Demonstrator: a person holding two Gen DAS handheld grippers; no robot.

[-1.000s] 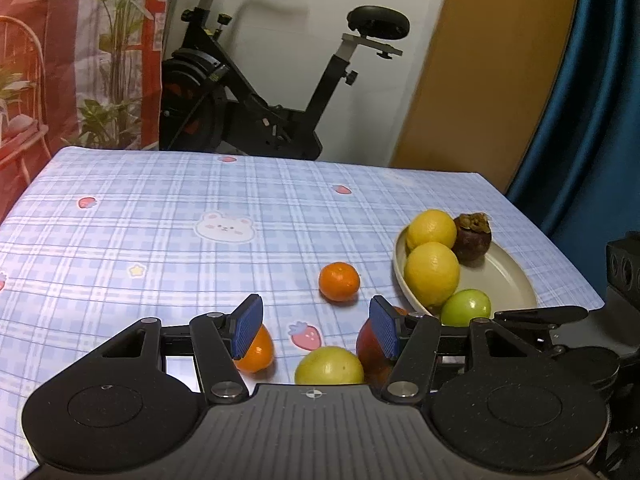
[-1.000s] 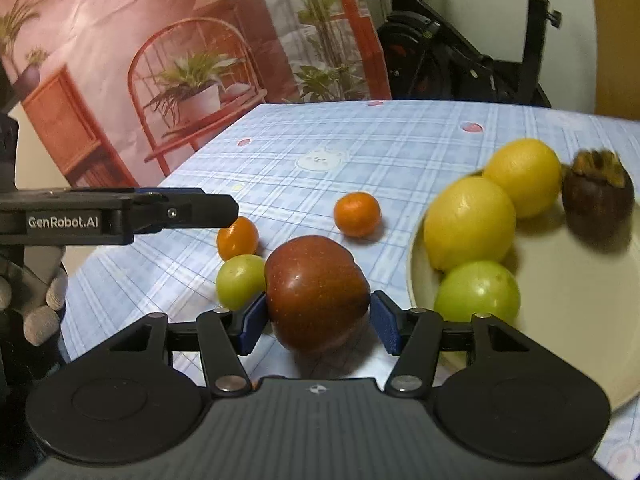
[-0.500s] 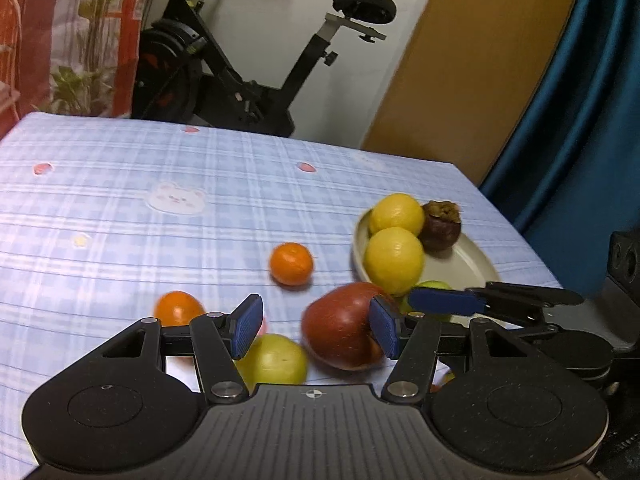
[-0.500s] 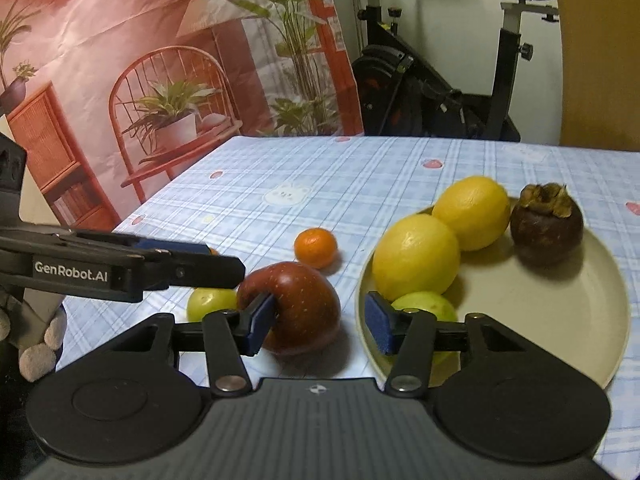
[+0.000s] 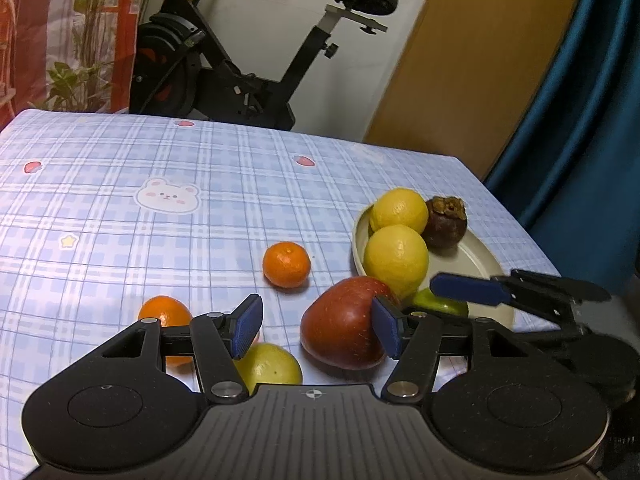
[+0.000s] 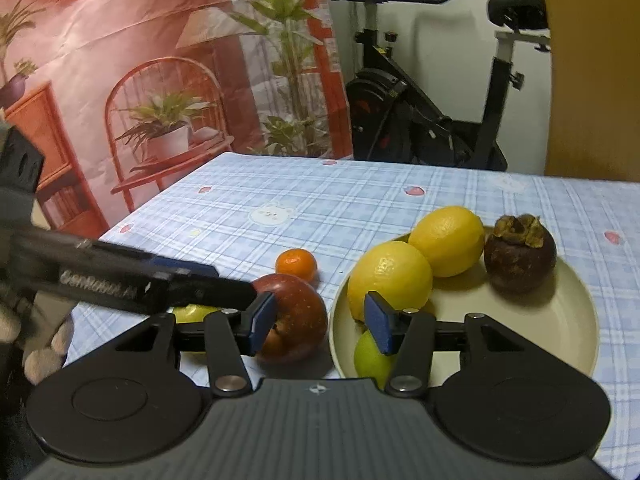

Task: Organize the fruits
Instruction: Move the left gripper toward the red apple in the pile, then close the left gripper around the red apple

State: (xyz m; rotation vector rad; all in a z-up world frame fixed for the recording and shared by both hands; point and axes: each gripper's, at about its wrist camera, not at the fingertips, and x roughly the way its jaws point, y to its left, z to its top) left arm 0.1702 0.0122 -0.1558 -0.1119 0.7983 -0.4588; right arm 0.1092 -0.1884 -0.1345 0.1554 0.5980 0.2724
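A red apple lies on the checked tablecloth beside the cream plate. The plate holds two lemons, a mangosteen and a green fruit. Two oranges and a yellow-green fruit lie loose on the cloth. My left gripper is open and empty, above the apple's left side. My right gripper is open and empty, between the apple and the plate's rim.
An exercise bike stands behind the table's far edge. A blue curtain hangs on the right. The table's right edge runs just past the plate. A printed backdrop stands to the left.
My right gripper let go of the apple, drew back and swung right toward the plate. The apple now rests on the cloth. My left gripper has shifted right, closer to the apple.
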